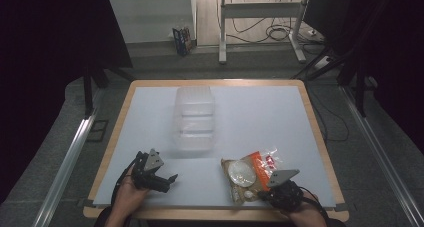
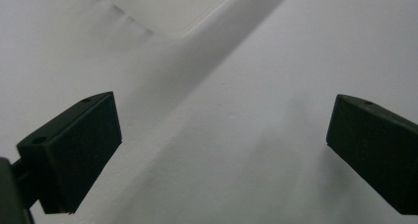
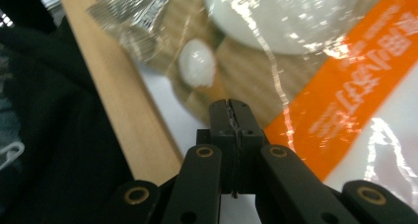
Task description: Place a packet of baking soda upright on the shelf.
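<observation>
A clear snack bag (image 1: 248,174) with an orange stripe, brown contents and a white round piece lies at the front right of the white mat (image 1: 260,117). My right gripper (image 1: 265,190) sits at the bag's near corner. In the right gripper view its jaws (image 3: 230,108) are pressed together over the bag's (image 3: 305,86) edge, apparently pinching the film. My left gripper (image 1: 169,182) rests low at the front left, open; in the left gripper view its (image 2: 224,150) jaws stand wide apart over bare mat with nothing between them.
A clear plastic container (image 1: 194,119) stands in the middle of the mat, beyond both grippers. The table's wooden rim (image 3: 118,100) runs close beside the right gripper. Past the far edge are a floor, desk legs and cables.
</observation>
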`<state>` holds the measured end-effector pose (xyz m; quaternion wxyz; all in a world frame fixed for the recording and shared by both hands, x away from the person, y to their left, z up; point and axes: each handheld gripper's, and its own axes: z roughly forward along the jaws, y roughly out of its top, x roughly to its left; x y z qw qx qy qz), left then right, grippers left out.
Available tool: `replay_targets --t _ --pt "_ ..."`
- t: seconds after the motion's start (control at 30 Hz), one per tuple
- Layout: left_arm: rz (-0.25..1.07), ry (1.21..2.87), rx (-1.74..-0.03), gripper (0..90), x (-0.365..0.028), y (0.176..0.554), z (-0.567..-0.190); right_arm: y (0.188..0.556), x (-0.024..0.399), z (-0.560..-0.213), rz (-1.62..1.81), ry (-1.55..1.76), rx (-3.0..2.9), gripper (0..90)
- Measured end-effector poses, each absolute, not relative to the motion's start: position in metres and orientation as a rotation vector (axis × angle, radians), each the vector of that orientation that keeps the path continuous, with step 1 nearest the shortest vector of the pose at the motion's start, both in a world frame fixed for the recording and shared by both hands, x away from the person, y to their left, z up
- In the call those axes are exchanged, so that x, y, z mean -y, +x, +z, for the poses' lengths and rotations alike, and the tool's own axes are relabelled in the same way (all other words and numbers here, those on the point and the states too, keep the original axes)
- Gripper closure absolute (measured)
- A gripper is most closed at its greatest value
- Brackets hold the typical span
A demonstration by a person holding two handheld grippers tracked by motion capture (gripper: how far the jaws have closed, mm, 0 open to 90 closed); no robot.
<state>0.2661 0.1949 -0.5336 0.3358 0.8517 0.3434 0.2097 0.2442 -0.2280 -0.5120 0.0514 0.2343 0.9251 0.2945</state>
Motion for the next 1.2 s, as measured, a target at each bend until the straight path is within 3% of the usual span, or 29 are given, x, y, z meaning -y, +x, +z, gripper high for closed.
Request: replay_targets --t 0.8,1.2 --pt "0.554 2.239 -0.881 0.4 -0.191 0.266 -0.534 0.261 0.221 -0.512 0.811 0.769 -2.672 88.6" --pt "0.557 2.249 -0.873 0.4 -0.19 0.266 -0.535 0.263 0.222 -0.513 0.945 0.795 -2.723 88.4"
